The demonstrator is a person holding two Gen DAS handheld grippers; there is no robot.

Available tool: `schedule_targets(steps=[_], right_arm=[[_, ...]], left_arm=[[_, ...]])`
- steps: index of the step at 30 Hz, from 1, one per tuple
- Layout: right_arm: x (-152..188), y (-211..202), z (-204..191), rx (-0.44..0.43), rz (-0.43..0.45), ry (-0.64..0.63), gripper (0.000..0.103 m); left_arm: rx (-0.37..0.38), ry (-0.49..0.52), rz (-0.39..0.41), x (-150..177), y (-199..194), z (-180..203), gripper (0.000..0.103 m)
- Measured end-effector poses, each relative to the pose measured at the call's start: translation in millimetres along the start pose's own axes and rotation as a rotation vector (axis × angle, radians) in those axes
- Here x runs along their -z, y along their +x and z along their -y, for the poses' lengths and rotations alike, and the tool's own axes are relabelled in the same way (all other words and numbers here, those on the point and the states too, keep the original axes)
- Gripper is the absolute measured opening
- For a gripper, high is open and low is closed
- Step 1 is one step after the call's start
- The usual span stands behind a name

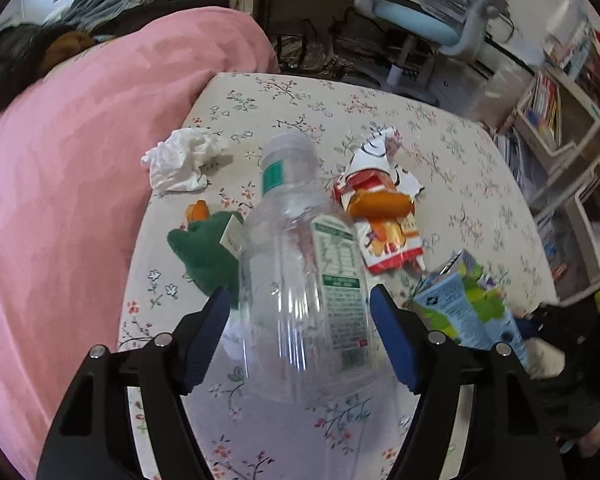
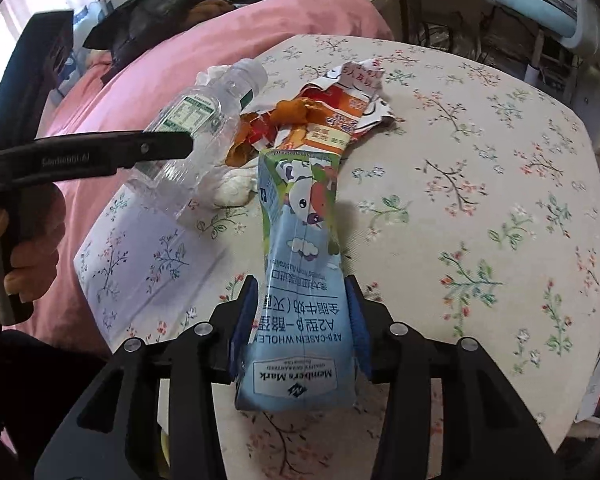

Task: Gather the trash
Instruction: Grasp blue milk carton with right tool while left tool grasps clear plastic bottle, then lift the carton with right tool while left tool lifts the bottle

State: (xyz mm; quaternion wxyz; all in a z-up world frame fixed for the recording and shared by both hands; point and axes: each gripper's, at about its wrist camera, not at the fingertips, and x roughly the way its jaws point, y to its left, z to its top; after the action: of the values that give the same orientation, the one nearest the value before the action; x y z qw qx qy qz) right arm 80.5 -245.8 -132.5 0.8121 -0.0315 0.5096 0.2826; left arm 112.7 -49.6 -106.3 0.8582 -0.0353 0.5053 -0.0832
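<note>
Left gripper clamps a clear plastic bottle with a green-printed label. Right gripper clamps a blue milk carton reading "Member's Mark" and "A2 β-CASEIN WHOLE". A torn red-and-white wrapper lies at 12 o'clock on the floral sheet.

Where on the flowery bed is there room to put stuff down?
The flowery sheet lies bare right of the milk carton and torn wrapper. It's crowded between the bottle, wrapper and pink blanket.
</note>
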Motion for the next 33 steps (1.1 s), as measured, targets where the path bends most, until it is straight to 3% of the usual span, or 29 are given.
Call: schedule_targets(steps=[4,10,13,19,26,29,33], right_arm=[[-3.1,6.2,0.1,0.004,0.000,-0.004,0.041],[-10.9,2.0,9.8,0.045,0.041,0.027,0.040],[-14.8,-5.1,21.3,0.062,0.063,0.057,0.040],[-12.8,-0.5,28.6,0.079,0.030,0.058,0.040],[-12.5,1.2,29.2,0.091,0.025,0.054,0.043],[-12.8,5.1,29.5,0.102,0.018,0.043,0.043],[-14.2,6.3,27.1,0.093,0.030,0.037,0.040]], left_arm=[[0.048,-0.031,-0.023,0.0,7.8,-0.3,0.068],[0.063,0.051,0.015,-1.0,-3.1,10.4,0.067],[0.075,0.059,0.036,-4.6,-11.5,7.4,0.061],[-0.032,0.182,-0.051,4.1,5.5,14.9,0.061],[-0.143,0.171,-0.006,-2.3,8.4,18.8,0.062],[-0.177,0.186,-0.005,-1.3,12.1,21.5,0.057],[-0.151,0.151,0.018,-2.2,3.2,15.4,0.055]])
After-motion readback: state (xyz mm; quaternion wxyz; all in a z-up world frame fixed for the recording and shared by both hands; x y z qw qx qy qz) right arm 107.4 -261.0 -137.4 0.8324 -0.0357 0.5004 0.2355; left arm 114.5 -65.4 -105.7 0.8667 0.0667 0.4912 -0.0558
